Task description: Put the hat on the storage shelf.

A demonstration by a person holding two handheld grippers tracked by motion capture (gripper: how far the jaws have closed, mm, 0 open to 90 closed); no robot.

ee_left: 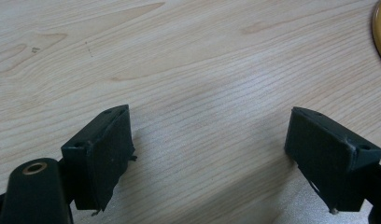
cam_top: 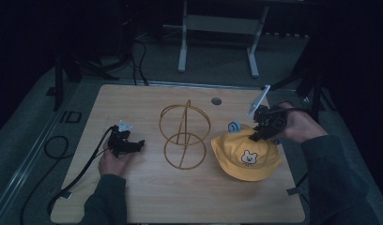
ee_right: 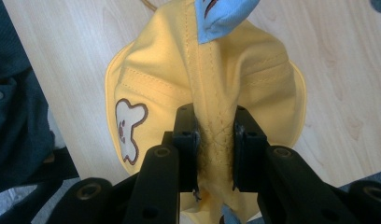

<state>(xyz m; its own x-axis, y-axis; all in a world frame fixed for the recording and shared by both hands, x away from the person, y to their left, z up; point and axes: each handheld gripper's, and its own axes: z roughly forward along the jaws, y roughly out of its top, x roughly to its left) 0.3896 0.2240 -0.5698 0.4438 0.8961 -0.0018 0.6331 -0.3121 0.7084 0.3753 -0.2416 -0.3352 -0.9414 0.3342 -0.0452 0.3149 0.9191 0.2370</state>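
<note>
The right hand-held gripper (cam_top: pixel 255 135) is pinching a ridge of fabric along the crown seam of the yellow hat (cam_top: pixel 246 159) — in the right gripper view the cloth bunches up between the two black jaws, which stand close together on it (ee_right: pixel 215 140). The hat sits on the table (cam_top: pixel 133 197) at about 4 o'clock from the gold wire stand (cam_top: pixel 185 136), just beside it, its brim still spread on the wood and its bear patch (cam_top: pixel 248 157) facing the person. A small blue ear (cam_top: pixel 234 126) sticks up at the hat's 11 o'clock edge.

The left hand-held gripper (cam_top: pixel 133 145) rests at the stand's 9 o'clock, jaws spread wide over bare wood with nothing between them (ee_left: pixel 207 154).

The step in hand looks like lifting the hat to set it on the stand. To do it well, keep the pinch firm on the seam, since a fold of thin cloth can slide out, and raise it straight until the brim hangs free before carrying it toward 10 o'clock. The stand is light wire and may tip — the free gripper could steady its lower ring (cam_top: pixel 185 151).
</note>
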